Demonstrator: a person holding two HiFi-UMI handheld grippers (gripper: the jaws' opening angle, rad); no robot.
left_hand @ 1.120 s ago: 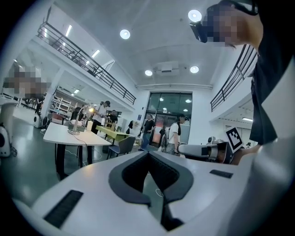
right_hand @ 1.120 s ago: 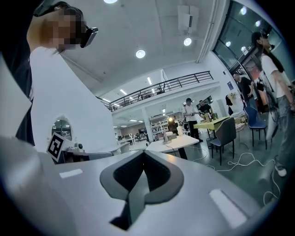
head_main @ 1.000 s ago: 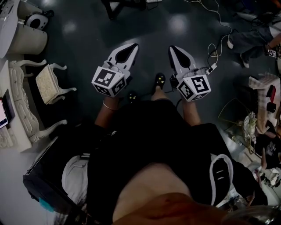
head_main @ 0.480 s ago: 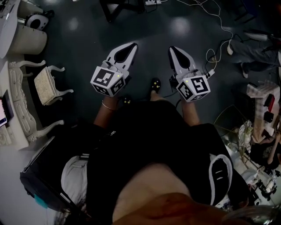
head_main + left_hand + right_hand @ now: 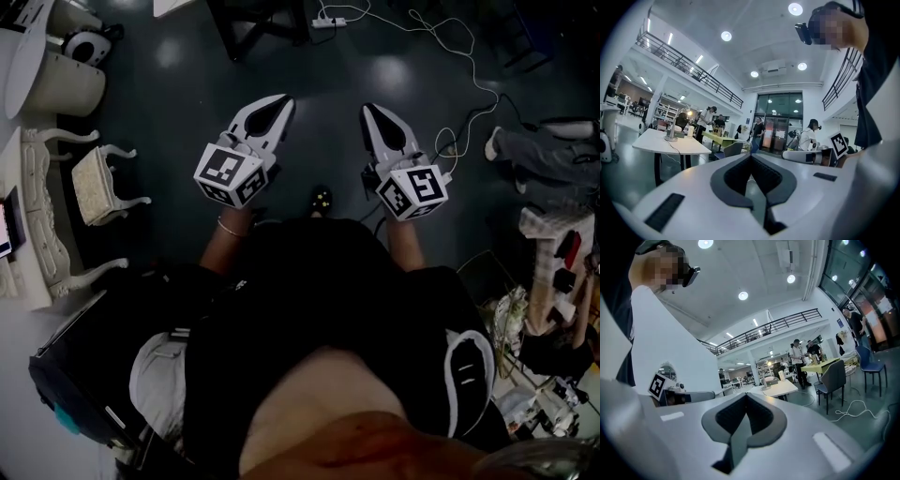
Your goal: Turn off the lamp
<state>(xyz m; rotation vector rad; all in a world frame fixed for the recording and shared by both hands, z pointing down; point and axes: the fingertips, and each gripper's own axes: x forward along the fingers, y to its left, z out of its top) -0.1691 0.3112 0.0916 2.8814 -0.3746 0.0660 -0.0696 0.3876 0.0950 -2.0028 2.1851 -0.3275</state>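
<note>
You have walked forward: a power strip (image 5: pixel 329 21) has newly entered the head view. Your left gripper (image 5: pixel 285 100) and right gripper (image 5: pixel 368 108) stay clenched, both empty. The lamp (image 5: pixel 671 133), seemingly lit, stands on the white table (image 5: pixel 670 146), well apart from you.

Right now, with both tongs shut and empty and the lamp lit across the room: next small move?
Probably step toward the white table, tongs level. The lit lamp on it stands far beyond the left gripper and the right gripper, both shut on nothing, so no switch is within reach yet.
</note>
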